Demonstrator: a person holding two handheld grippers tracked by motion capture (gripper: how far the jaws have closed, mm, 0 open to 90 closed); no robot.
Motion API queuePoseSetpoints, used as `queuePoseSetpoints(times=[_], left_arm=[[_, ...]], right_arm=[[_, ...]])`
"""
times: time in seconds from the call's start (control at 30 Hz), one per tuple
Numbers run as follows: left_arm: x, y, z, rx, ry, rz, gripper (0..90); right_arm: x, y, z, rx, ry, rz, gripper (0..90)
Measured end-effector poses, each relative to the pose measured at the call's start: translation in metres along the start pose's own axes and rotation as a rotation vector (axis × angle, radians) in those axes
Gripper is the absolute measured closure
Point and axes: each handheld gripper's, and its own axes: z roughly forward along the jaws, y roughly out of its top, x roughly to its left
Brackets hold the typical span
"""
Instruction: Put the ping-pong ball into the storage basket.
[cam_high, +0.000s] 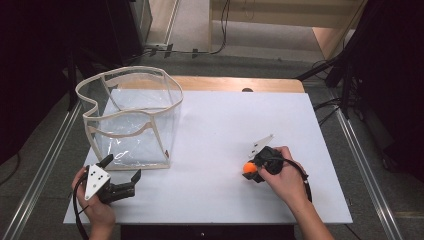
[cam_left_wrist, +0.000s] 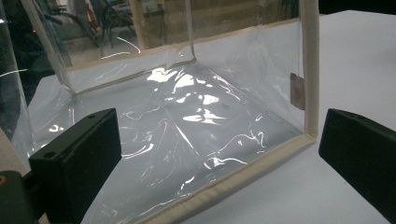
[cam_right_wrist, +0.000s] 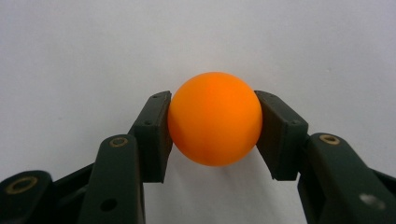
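An orange ball (cam_right_wrist: 214, 118) sits between the two black jaws of my right gripper (cam_right_wrist: 214, 135), which press on both its sides just above the white table. From above, the ball (cam_high: 249, 167) and right gripper (cam_high: 251, 171) are right of the table's middle, near the front. My left gripper (cam_high: 121, 170) rests at the front left corner with its jaws wide apart and nothing between them. It faces the near bottom edge of a clear plastic bag (cam_high: 132, 117) with cream trim, which stands upright and open-topped. In the left gripper view the bag (cam_left_wrist: 187, 121) spans the space beyond my left gripper (cam_left_wrist: 219, 163).
The white table top (cam_high: 225, 130) has bare room between the bag and the ball. A wooden strip (cam_high: 235, 84) runs along the far edge. Metal rails (cam_high: 365, 165) flank both sides, and cables lie on the floor beyond.
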Motion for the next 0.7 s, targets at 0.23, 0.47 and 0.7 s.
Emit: queuePoseSetpoints(times=[0.23,0.47,0.7], left_arm=[[0.0,0.0,0.0,-0.001,-0.003,-0.001,0.0],[0.0,0.0,0.0,-0.002,-0.002,-0.001,0.0],[0.0,0.0,0.0,-0.001,-0.003,0.0,0.0]], right_arm=[[-0.001,0.004,-0.005,0.002,0.002,-0.001,47.5],[-0.002,0.01,-0.007,0.005,0.017,-0.013,47.6],[-0.003,0.015,-0.009,0.006,0.031,-0.015,47.6]])
